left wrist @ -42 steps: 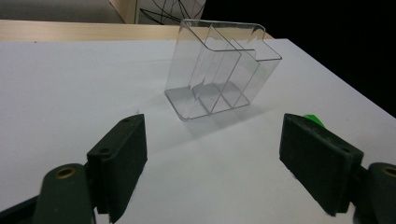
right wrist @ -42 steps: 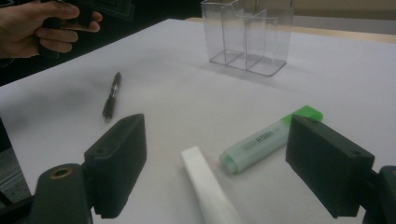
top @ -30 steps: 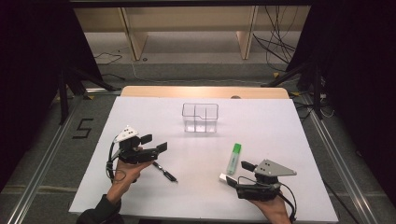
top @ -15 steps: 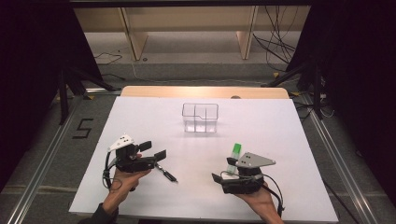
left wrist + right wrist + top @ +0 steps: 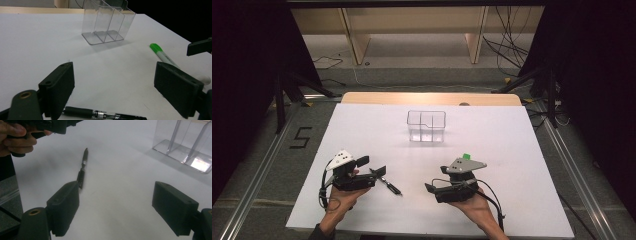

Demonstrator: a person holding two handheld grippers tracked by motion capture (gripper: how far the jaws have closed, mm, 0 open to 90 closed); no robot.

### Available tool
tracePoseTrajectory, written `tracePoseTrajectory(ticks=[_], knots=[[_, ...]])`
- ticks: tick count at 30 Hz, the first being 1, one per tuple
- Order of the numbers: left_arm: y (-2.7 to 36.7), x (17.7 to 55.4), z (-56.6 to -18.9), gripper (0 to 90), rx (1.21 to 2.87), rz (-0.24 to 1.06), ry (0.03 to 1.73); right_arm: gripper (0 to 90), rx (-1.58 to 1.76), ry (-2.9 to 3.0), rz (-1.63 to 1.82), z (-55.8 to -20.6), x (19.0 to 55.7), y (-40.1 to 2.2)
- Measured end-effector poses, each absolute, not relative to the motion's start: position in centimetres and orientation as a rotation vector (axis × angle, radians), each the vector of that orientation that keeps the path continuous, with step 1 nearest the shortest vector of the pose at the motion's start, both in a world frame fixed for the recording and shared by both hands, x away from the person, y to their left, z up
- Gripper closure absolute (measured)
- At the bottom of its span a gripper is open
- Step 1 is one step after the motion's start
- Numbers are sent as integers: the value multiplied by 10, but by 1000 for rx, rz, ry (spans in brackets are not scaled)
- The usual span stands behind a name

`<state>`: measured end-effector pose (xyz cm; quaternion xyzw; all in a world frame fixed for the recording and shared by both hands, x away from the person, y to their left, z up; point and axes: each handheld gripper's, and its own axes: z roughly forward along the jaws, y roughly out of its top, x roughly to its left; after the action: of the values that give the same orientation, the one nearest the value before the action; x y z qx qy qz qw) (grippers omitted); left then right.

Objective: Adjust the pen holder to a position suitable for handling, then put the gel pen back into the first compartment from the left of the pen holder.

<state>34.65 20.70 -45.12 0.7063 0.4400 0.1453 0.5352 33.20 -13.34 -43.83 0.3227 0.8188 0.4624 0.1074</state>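
Both hands have pulled back toward the person, left gripper and right gripper gaping wide and empty, pen just under the left's jaws, so probably a pen grab's next.

Left gripper: two black jaws rise from bottom edge, spread wide apart, nothing between them but bare white tabletop. Black pen with clear barrel section lies flat on tabletop near bottom edge, just beside left-hand jaw. Clear plastic three-compartment organizer stands upright farther off, compartments empty. Green-capped white marker lies at right, lower end hidden behind right-hand jaw. Black part of other gripper juts in at right edge.
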Motion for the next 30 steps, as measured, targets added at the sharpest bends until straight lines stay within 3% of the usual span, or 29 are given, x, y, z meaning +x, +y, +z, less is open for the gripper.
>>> tracePoseTrajectory(ticks=[16, 30], knots=[[216, 337, -453, 169, 1669, 397, 1075, 232, 939, 2476, 1324, -441, 346, -105], [228, 317, -453, 171, 1609, 435, 1100, 294, 892, 2578, 1239, -445, 359, -53]])
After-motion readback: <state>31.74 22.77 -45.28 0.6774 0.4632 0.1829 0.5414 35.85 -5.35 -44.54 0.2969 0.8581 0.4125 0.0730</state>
